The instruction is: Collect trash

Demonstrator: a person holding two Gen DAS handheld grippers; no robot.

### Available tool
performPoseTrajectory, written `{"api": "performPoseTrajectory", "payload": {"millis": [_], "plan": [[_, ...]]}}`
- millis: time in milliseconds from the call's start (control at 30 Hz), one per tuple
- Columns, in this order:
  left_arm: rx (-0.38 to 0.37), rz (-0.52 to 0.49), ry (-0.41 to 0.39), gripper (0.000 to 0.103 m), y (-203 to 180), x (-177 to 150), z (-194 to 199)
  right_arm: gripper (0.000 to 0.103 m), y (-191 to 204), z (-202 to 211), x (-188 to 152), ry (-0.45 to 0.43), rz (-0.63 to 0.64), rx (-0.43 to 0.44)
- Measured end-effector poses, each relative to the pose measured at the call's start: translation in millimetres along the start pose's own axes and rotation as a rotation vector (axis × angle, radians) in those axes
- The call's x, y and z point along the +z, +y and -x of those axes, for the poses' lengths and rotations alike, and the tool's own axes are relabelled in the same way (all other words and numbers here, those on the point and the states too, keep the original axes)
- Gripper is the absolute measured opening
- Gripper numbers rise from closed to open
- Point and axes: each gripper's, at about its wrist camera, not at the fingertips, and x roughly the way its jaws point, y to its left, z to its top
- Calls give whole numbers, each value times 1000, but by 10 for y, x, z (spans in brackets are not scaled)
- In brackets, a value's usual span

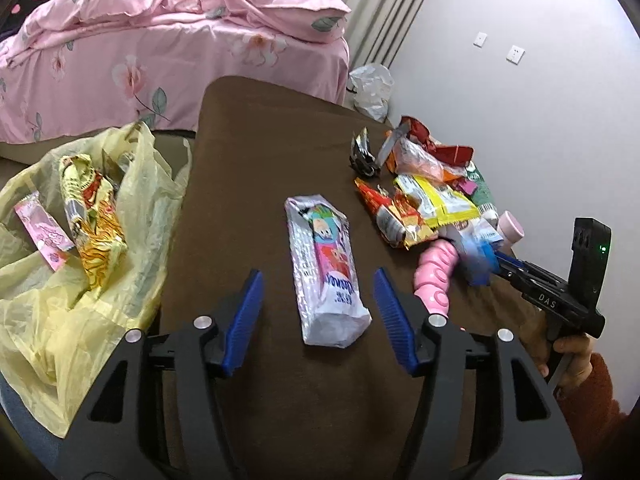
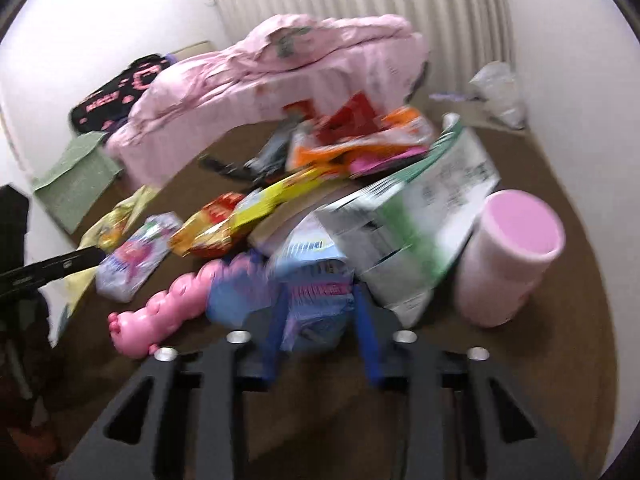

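Note:
My left gripper (image 1: 318, 292) is open, its blue fingers on either side of a silver and pink snack wrapper (image 1: 324, 264) lying on the brown table (image 1: 260, 160). A yellow plastic bag (image 1: 80, 280) at the left holds several wrappers. A pile of wrappers (image 1: 424, 192) lies at the right. My right gripper (image 2: 318, 308) is closed on a blue and white wrapper (image 2: 312, 280) at the near edge of that pile; this view is blurred. It also shows in the left wrist view (image 1: 486, 260).
A pink ridged bottle (image 1: 436, 276) and a pink cup (image 2: 512, 252) lie by the pile, with a green and white carton (image 2: 420, 224). A bed with pink bedding (image 1: 160, 40) stands behind the table. A white bag (image 1: 372, 88) lies on the floor.

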Motion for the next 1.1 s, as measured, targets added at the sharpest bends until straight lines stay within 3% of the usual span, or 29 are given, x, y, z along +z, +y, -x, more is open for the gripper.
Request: {"api": "performPoseTrajectory", "payload": {"millis": [67, 200, 433, 567, 600, 633, 667, 700, 800, 900, 967, 1000, 1100], "plan": [[20, -15, 0, 55, -29, -10, -5, 11, 99, 23, -31, -3, 26, 14], [34, -13, 51, 55, -54, -32, -58, 3, 182, 173, -56, -41, -6, 63], [68, 6, 73, 54, -73, -75, -127, 2, 220, 433, -95, -101, -15, 23], [47, 24, 65, 53, -94, -56, -104, 4, 215, 485, -152, -68, 9, 90], [40, 19, 56, 53, -113, -51, -76, 11, 212, 505, -182, -61, 9, 84], [38, 15, 50, 53, -125, -45, -59, 34, 217, 527, -215, -52, 15, 62], [35, 10, 44, 53, -139, -42, -43, 49, 229, 555, -258, -48, 23, 45], [33, 7, 41, 53, -146, -38, -38, 54, 241, 586, -304, -48, 24, 43], [32, -10, 41, 53, -183, -53, -42, 54, 326, 627, -450, -15, 7, 71], [35, -16, 52, 53, -196, -74, -82, 54, 445, 571, -598, -21, 1, 19], [36, -17, 57, 53, -194, -84, -87, 42, 447, 442, -647, 22, -1, -21], [40, -21, 54, 53, -197, -84, -74, 21, 436, 381, -669, 49, -6, -22], [55, -41, 30, 53, -201, -83, 2, 14, 451, 387, -659, 42, 11, -23]]}}
